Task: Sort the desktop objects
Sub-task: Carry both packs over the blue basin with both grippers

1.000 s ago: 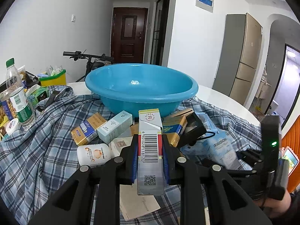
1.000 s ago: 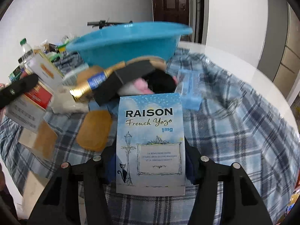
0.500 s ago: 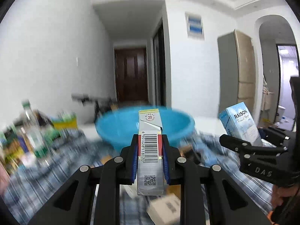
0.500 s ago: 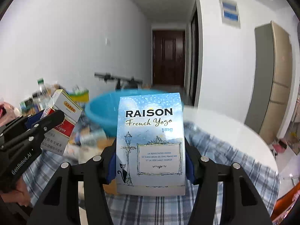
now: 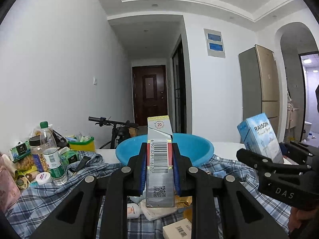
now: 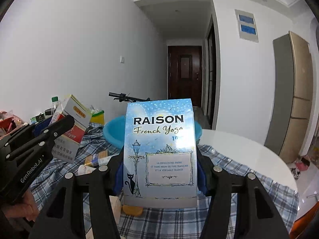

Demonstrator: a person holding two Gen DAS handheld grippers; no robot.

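Left wrist view: nearest, the left gripper (image 5: 159, 171) is clenched on a narrow silver pack with a barcode (image 5: 159, 165), held upright between its blue pads. Below it at 6 o'clock, small boxes and a white jar lie on the plaid cloth (image 5: 59, 195). At 3 o'clock the right gripper (image 5: 265, 159) grasps a pale blue Raison box (image 5: 261, 137), tilted a little. Farther off, at 12 o'clock behind the silver pack, sits the blue basin (image 5: 195, 149) on the white table (image 5: 225, 146). At 9 o'clock stands a clear water bottle (image 5: 51, 155) amid snack packets, with a yellow tub (image 5: 81, 144) behind it. Beyond, a bicycle handlebar (image 5: 107, 120) and a dark door (image 5: 149, 93).

Right wrist view: the Raison box (image 6: 159, 149) fills the middle, pinched by its sides. At 9 o'clock the left gripper (image 6: 49, 129) carries the silver pack (image 6: 69, 127); a hand (image 6: 24, 207) shows at 8 o'clock. The basin (image 6: 113, 131) peeks out behind the box.
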